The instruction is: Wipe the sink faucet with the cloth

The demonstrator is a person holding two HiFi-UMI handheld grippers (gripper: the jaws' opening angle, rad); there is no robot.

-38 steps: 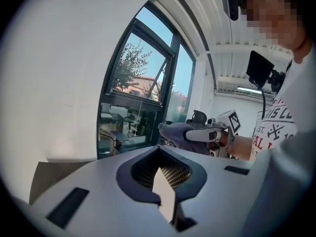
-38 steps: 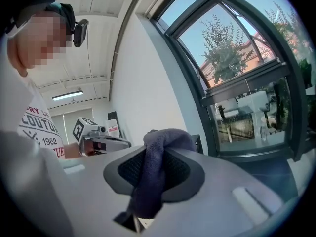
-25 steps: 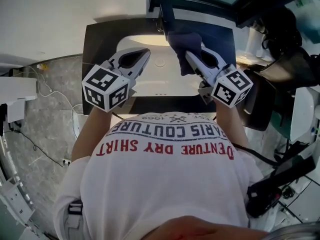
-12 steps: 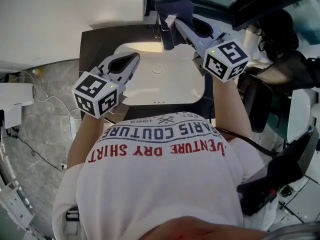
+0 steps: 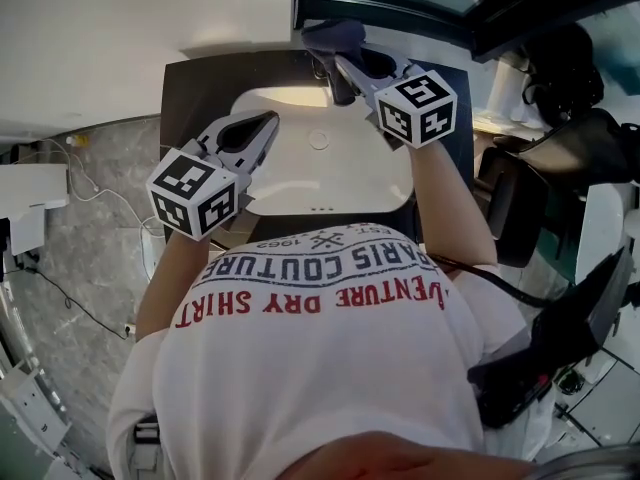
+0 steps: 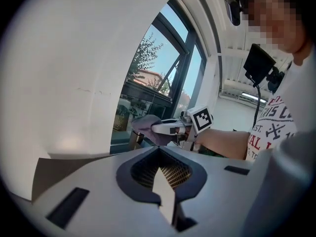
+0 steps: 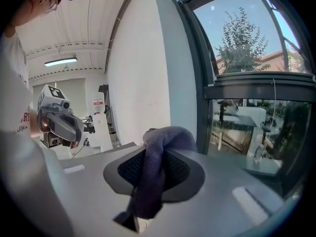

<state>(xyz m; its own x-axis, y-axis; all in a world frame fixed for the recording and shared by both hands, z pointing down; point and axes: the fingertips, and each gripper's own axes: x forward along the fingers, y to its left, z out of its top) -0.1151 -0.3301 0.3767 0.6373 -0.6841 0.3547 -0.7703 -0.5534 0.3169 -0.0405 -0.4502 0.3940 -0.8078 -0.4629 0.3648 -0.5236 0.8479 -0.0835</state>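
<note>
Our right gripper (image 5: 341,60) has its jaws pinching the dark blue cloth (image 7: 150,174). Our left gripper (image 5: 268,121) has its jaws pressed together and empty, with the white sink basin (image 5: 330,180) below them.

Dark countertop (image 5: 190,98) against a white wall (image 5: 120,18), dark-framed window (image 7: 247,88) above its far edge, tree (image 7: 237,33) outside, grey speckled floor (image 5: 100,248) off its left edge, carrying white cables (image 5: 95,186), ceiling strip light (image 7: 60,61), black equipment (image 5: 545,353) off its right edge.
</note>
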